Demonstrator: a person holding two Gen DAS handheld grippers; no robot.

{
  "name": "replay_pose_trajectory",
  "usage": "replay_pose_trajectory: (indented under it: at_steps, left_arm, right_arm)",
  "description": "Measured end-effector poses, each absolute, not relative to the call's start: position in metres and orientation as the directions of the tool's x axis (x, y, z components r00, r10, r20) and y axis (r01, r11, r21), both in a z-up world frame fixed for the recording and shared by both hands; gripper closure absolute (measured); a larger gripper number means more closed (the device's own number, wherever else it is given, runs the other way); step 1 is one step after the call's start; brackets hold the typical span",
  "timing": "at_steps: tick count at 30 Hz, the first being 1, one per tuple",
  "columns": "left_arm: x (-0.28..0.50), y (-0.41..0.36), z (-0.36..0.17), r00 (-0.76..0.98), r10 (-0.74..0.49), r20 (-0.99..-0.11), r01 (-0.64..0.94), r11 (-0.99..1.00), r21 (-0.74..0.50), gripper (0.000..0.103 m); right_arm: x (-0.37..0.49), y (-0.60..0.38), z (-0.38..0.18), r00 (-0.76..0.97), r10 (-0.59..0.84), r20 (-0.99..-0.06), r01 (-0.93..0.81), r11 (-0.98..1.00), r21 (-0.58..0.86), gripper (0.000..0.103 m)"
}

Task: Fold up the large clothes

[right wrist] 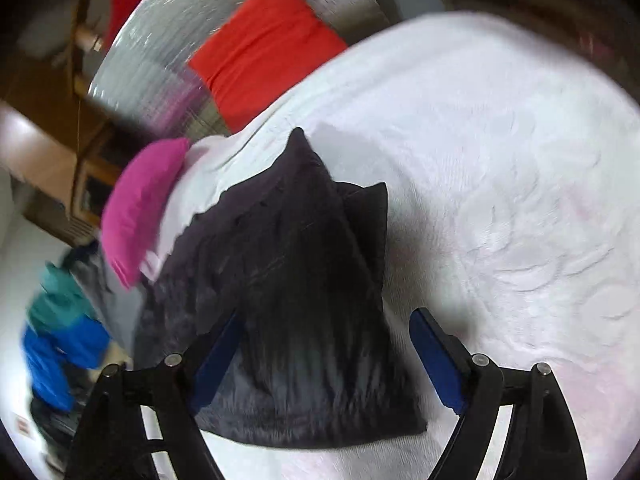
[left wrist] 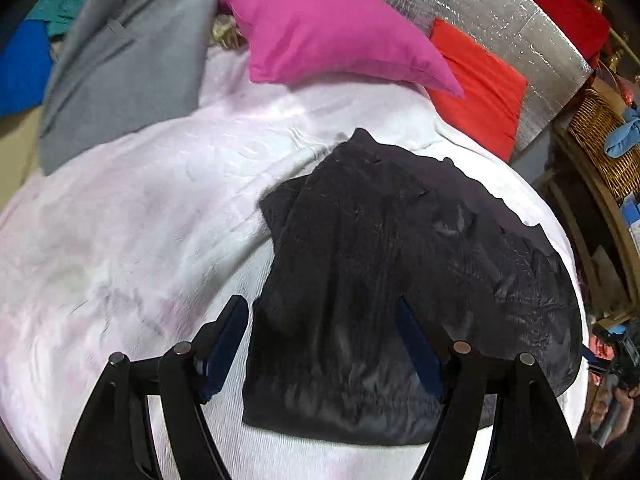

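- The black garment (left wrist: 400,280) lies partly folded on the white bedspread (left wrist: 140,220), near the pink pillow (left wrist: 332,28).
- The left hand-held gripper (left wrist: 322,312) is spread wide, grasping nothing.
- The right hand-held gripper (right wrist: 326,324) is likewise released above the garment.

I see one black piece of clothing (left wrist: 384,280) lying on the white bed cover (left wrist: 140,220). It is soft and a bit fuzzy, with lots of little wrinkles. It is folded over itself, so one layer sits on top of another (the top layer (left wrist: 332,248) makes a long strip down the middle). One corner (right wrist: 298,138) points away from me like a tip. The near edge lies flat and fairly straight. From my other side the black cloth (right wrist: 312,320) looks like a tall triangle.
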State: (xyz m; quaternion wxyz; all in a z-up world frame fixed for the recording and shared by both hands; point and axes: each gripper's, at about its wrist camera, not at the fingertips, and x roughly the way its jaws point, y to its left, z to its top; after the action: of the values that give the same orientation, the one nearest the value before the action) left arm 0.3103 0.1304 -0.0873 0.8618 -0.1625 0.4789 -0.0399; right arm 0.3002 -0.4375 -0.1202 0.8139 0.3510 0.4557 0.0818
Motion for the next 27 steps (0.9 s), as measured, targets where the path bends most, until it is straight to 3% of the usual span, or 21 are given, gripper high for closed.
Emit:
replay_pose_trajectory:
  at_steps: [7,17,27]
  left_arm:
    - [0.337,0.141,-0.101,0.509,-0.301,-0.806,-0.115,0.905,-0.410,0.027]
    - [0.355,0.148,-0.105,0.497,-0.392,-0.774,-0.094,0.862,-0.497,0.027]
    - [0.363,0.125,-0.132,0.436,-0.331,-0.837,-0.070,0.915,-0.398,0.026]
  right_arm:
    - [0.327,-0.428,-0.133,0.529,0.537,-0.657,0.133,0.712,0.690,0.016]
    - [0.331,-0.419,-0.133,0.511,0.527,-0.679,0.109,0.744,0.660,0.015]
    - [0.339,-0.399,-0.132,0.485,0.486,-0.727,0.061,0.811,0.582,0.016]
